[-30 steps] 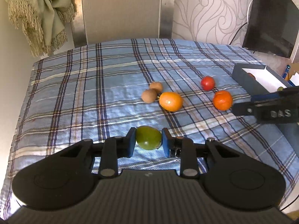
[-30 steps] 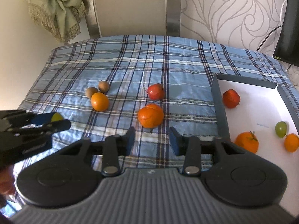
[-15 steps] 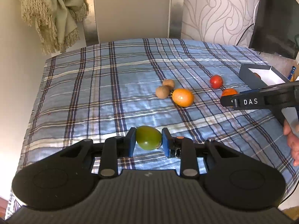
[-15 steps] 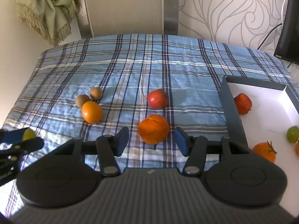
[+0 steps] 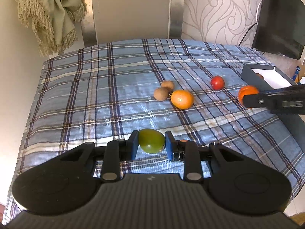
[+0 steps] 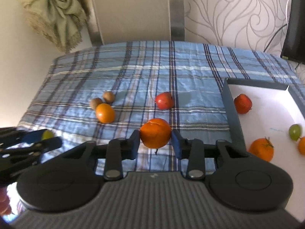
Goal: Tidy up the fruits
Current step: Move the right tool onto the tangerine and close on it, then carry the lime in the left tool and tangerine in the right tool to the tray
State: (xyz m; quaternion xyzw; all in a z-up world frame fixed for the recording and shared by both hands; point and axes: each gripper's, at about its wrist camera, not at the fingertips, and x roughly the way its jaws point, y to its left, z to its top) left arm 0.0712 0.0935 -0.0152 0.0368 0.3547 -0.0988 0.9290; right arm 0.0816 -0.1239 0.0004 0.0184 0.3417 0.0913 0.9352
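Observation:
My left gripper [image 5: 152, 142] is shut on a green fruit [image 5: 151, 140] and holds it above the plaid cloth [image 5: 95, 87]. My right gripper [image 6: 156, 140] stands around a large orange fruit [image 6: 155, 132] on the cloth; its jaws look close to the fruit's sides, with a small gap on the right. Two brown kiwis [image 6: 102, 100], a smaller orange [image 6: 105, 113] and a red fruit [image 6: 164, 100] lie on the cloth. The dark box with white inside [image 6: 266, 103] at right holds a red fruit [image 6: 242, 103], an orange [image 6: 261, 151] and a green fruit [image 6: 295, 132].
A dark monitor [image 5: 280, 19] stands at the back right. A fringed green cloth [image 5: 47, 13] hangs at the back left. The cloth's left edge drops off beside the wall.
My right gripper has moved forward and down, so the large orange is now between its jaws, and the jaws have narrowed. My left gripper still holds the green fruit.

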